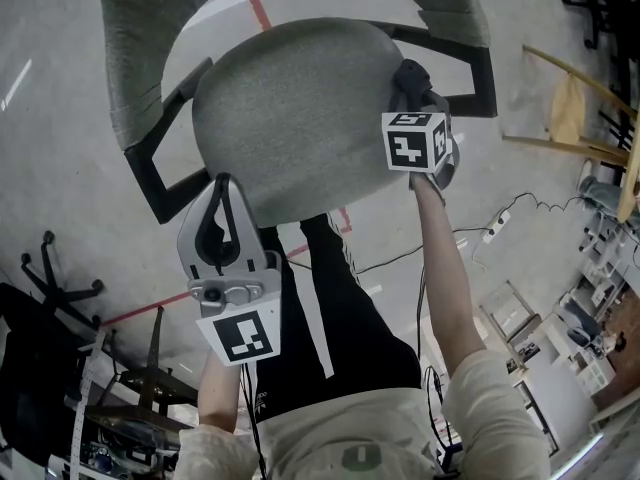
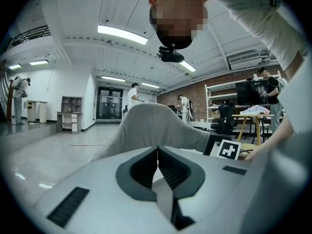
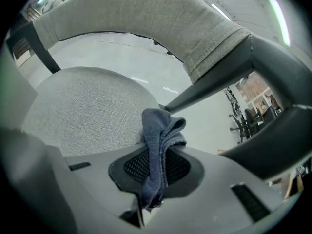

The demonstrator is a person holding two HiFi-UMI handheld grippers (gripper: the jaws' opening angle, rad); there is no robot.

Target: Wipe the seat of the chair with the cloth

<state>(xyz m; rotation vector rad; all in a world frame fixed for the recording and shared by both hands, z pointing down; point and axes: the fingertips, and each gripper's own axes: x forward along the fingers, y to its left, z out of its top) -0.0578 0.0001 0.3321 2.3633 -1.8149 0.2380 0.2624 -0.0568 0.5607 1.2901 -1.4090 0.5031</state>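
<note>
Two jaws of the right gripper [image 3: 157, 152] pinch a dark blue cloth [image 3: 160, 126]. The cloth is soft, finely woven and folded into a bunched wad that stands out past the ribbed black jaw pads. The wad lies at the right-hand rim of the chair seat [image 3: 83, 106], a rounded cushion in coarse light-grey fabric. The left gripper [image 2: 157, 149] has its jaws pressed together with nothing between them. In the head view it sits at the seat's near left edge [image 1: 222, 193]; contact with the seat cannot be determined. Beyond the seat, a curved backrest [image 1: 150, 28] in the same grey fabric wraps around, carried on smooth black struts [image 1: 160, 183]. The chair stands on a glossy pale floor [image 1: 60, 168] crossed by a red tape line [image 1: 258, 3]. A white power strip [image 1: 497, 226] with its cable lies to the right, and a wooden frame [image 1: 575, 108] stands beyond it.
</note>
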